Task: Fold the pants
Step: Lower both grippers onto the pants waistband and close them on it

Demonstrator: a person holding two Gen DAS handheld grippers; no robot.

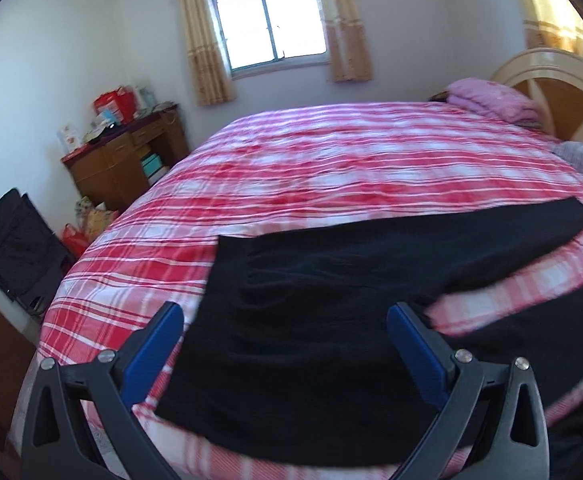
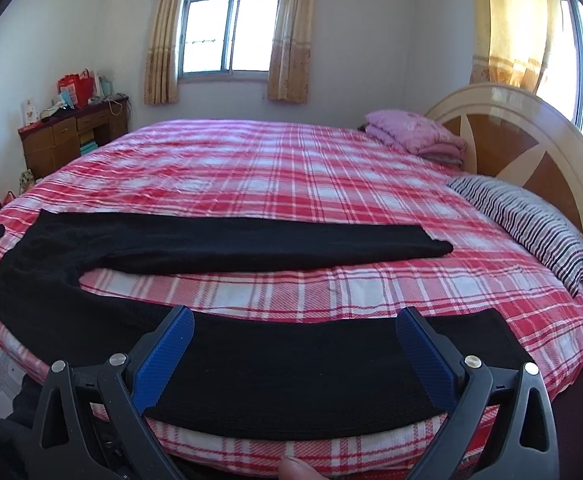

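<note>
Jaws of both grippers [image 1: 283,324] [image 2: 295,328] gape wide, empty, above spread black pants [image 2: 219,240].

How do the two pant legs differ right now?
The far leg lies farther up the bed, clear of the right gripper; the near leg runs along the bed's front edge, framed between that gripper's open fingers. The far leg looks narrower. Both are black, flat, unfolded.

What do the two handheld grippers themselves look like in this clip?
Both match: the left gripper and right gripper have black plastic arms with triangular cutouts, silver round pivot bolts, and blue textured finger pads. No cables or markings are visible.
</note>
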